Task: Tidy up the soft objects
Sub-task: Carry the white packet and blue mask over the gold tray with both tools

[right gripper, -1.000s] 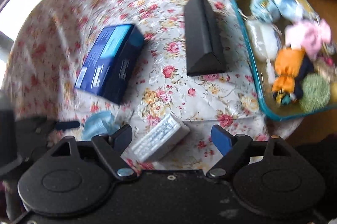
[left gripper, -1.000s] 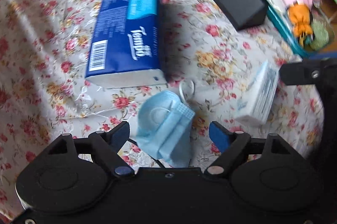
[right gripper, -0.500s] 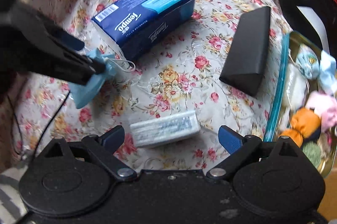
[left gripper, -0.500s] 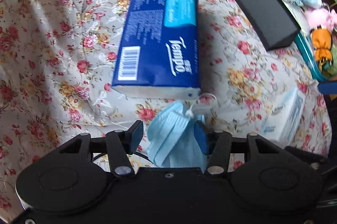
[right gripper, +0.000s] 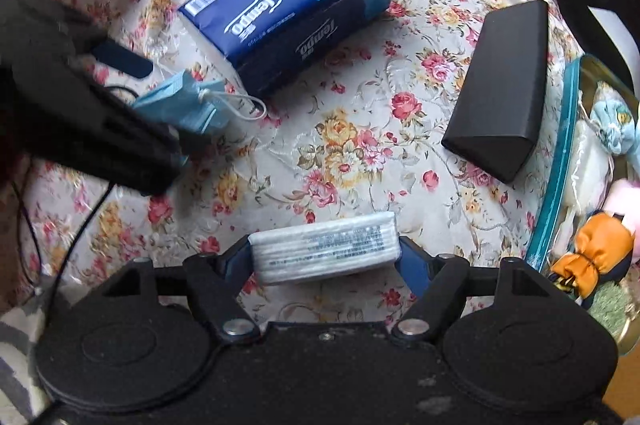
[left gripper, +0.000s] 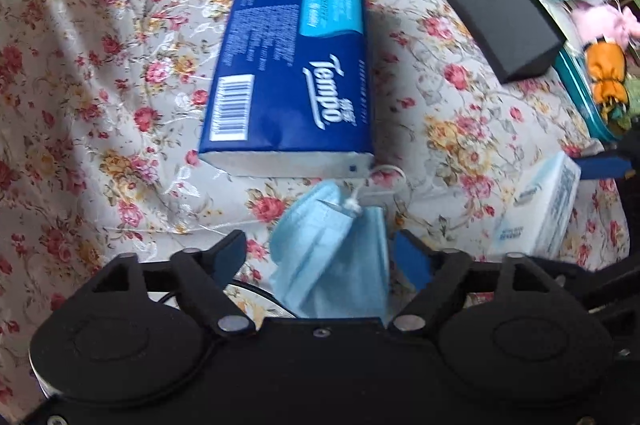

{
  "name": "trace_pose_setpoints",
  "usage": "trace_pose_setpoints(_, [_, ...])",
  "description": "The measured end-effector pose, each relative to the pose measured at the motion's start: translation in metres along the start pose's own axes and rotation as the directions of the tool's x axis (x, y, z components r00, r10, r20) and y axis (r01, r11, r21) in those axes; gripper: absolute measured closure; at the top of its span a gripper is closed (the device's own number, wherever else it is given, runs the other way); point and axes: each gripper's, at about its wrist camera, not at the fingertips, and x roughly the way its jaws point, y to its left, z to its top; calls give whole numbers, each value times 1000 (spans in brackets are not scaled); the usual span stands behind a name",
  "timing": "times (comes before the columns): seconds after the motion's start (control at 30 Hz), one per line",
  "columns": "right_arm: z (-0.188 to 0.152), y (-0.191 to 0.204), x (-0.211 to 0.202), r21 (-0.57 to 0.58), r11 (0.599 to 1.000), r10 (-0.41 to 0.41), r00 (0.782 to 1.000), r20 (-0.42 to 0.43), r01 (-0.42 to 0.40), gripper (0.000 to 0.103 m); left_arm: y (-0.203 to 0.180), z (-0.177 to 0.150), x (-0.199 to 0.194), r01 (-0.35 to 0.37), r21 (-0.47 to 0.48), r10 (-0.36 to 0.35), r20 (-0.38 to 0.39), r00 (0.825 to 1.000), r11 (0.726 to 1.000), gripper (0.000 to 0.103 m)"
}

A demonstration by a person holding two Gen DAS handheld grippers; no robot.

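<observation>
Lost the blue face mask's [left gripper: 332, 265] lower end behind the left gripper [left gripper: 316, 251]. Lay slack on the floral cloth [left gripper: 100, 85] between jaws just opened, pads clear. Sat clamped endwise, the small tissue pack [right gripper: 324, 253], in the just-closing right gripper [right gripper: 322, 259].

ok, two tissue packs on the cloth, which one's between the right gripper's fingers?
The small white pack, lying between the right gripper fingers. The big blue Tempo pack lies farther off.

Open flowered tablecloth [right gripper: 352, 145] lies between the dark blue plastic-wrapped tissue pack [right gripper: 288, 9] and the black wedge-shaped case [right gripper: 500, 89], with the teal-rimmed tray [right gripper: 554, 185] walling the right edge.
</observation>
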Motion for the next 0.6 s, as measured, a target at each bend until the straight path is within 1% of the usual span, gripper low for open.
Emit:
trace_pose_setpoints(0.03, [0, -2, -1, 13, 1000, 2, 1000, 8, -2, 29, -2, -1, 1, 4, 9, -4, 0, 1000, 1000, 18])
trace_pose_setpoints(0.1, [-1, -5, -6, 37, 999, 14, 1000, 23, -15, 29, -7, -4, 3, 4, 25, -4, -4, 1000, 1000, 18])
trace_pose_setpoints(0.13, [-1, -6, -7, 47, 999, 18, 999, 31, -20, 29, -9, -5, 5, -4, 35, 4, -6, 1000, 999, 23])
trace_pose_setpoints(0.17, [-2, -7, -9, 53, 998, 17, 999, 40, -19, 29, -10, -6, 6, -15, 42, 15, -5, 1000, 999, 37])
trace_pose_setpoints(0.2, [-2, -7, -11, 58, 998, 16, 999, 47, -19, 29, -11, -7, 8, -24, 46, 24, -5, 1000, 999, 45])
trace_pose_setpoints(0.23, [-2, -8, -13, 63, 998, 18, 998, 54, -21, 29, -11, -8, 9, -31, 47, 31, -7, 999, 998, 49])
trace_pose_setpoints(0.3, [-3, -10, -15, 77, 997, 22, 998, 67, -27, 29, -9, -8, 10, -14, 37, 15, -24, 1000, 999, 50])
trace_pose_setpoints(0.33, [-3, -11, -18, 87, 996, 23, 997, 77, -30, 29, -8, -7, 9, -5, 28, 6, -23, 1000, 1000, 54])
trace_pose_setpoints(0.47, [-7, -20, -29, 140, 989, 29, 992, 119, -46, 29, -8, -4, -1, -2, 25, 2, -9, 1000, 1000, 54])
trace_pose_setpoints(0.6, [-14, -38, -47, 244, 964, 54, 980, 192, -101, 29, -15, 1, -18, 11, 31, -11, 1, 1000, 999, 54])
